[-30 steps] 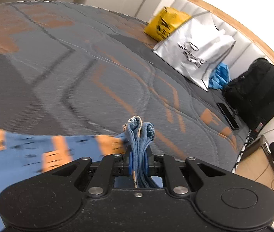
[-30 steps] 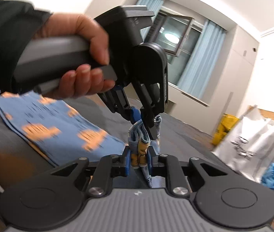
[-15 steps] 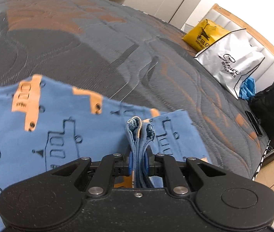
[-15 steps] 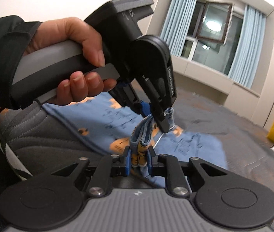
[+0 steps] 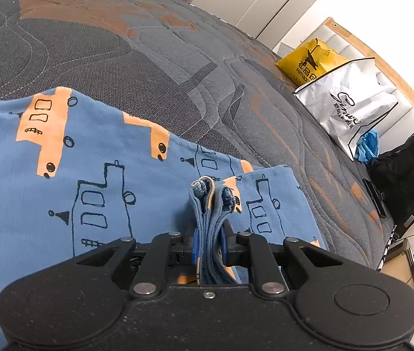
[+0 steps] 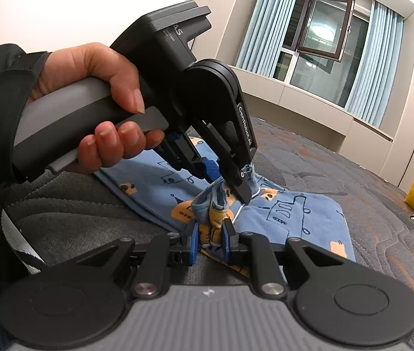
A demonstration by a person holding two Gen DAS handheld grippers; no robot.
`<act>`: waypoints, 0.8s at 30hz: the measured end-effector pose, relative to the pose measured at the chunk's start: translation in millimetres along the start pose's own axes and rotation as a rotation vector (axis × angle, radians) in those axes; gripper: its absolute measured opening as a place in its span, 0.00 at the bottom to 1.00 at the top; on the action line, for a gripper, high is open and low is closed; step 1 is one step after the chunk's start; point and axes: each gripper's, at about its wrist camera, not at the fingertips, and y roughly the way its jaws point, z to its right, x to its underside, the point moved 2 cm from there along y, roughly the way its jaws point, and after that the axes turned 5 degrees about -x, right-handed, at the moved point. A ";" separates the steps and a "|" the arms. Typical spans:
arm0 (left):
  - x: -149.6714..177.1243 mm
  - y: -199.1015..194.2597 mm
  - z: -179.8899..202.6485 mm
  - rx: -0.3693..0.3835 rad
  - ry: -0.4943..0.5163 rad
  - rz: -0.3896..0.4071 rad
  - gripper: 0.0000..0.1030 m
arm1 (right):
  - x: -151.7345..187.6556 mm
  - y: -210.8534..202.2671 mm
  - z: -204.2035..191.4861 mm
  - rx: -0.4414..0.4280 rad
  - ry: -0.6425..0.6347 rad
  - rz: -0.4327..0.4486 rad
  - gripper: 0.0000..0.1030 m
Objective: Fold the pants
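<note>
Blue pants (image 5: 95, 169) with orange patches and black line drawings lie spread on the grey quilted bed (image 5: 119, 58). My left gripper (image 5: 210, 242) is shut on a bunched ribbed hem of the pants, held low over the fabric. My right gripper (image 6: 210, 239) is shut on another bunched edge of the pants (image 6: 288, 213). In the right wrist view the left gripper (image 6: 233, 185) sits just ahead, a hand on its handle, its fingers pinching cloth close to my right fingers. Part of the pants is folded over itself under both grippers.
A yellow bag (image 5: 309, 61) and a silver shopping bag (image 5: 350, 108) stand at the bed's far right by a wooden headboard. A black backpack (image 5: 405, 172) sits beyond them. A window with blue curtains (image 6: 323, 29) is behind the bed.
Both grippers have come down toward the bed with the pants edges held. The blue fabric now lies spread beneath them, where a second ago it hung lower in view.
</note>
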 end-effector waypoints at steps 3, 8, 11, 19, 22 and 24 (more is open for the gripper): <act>0.0 0.1 0.2 -0.002 -0.001 0.000 0.15 | 1.2 -0.5 -0.8 0.001 -0.001 0.000 0.18; -4.6 -10.3 5.4 0.005 0.007 0.021 0.12 | 0.4 -1.8 2.1 -0.003 0.025 0.014 0.18; -10.9 -28.1 10.3 0.008 0.049 0.060 0.11 | -7.7 -4.7 2.9 -0.013 0.029 0.034 0.18; -23.1 -70.5 -24.9 -0.075 0.073 0.089 0.11 | -42.7 0.6 -10.2 -0.141 0.021 0.079 0.18; -22.6 -77.7 -47.4 -0.106 0.058 0.083 0.11 | -51.2 13.1 -23.8 -0.196 -0.003 0.064 0.18; -21.3 -76.5 -61.5 -0.125 0.047 0.074 0.12 | -54.7 22.9 -35.1 -0.220 -0.022 0.045 0.18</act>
